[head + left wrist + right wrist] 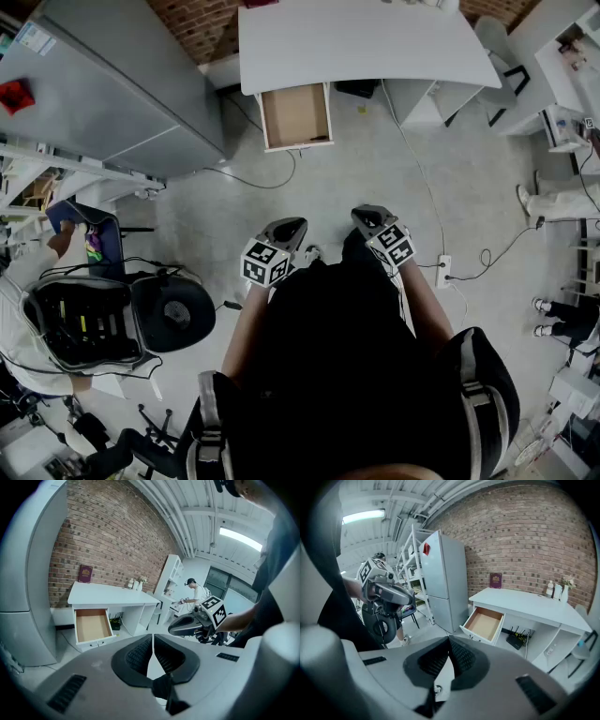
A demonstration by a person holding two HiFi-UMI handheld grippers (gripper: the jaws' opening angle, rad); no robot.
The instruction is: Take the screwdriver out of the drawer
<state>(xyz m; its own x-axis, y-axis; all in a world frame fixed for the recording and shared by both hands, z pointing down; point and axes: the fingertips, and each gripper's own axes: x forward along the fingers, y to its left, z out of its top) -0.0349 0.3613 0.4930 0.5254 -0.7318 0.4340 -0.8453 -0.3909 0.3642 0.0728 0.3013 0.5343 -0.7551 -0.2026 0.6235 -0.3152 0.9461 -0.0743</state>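
The white desk (366,42) stands ahead with its wooden drawer (295,114) pulled open toward me. A thin dark thing (320,139) lies at the drawer's front right corner; it is too small to tell whether it is the screwdriver. In both gripper views the drawer (92,625) (483,623) looks bare inside. My left gripper (289,225) (152,639) and right gripper (367,214) (449,641) are held side by side near my body, well short of the drawer. Each has its jaws together with nothing between them.
A grey fridge (112,84) stands left of the desk. Cables cross the floor, and a power strip (442,272) lies at the right. An open backpack (84,323) and a black round thing (173,314) sit at my left, beside a person (28,272). A purple book (85,573) stands on the desk.
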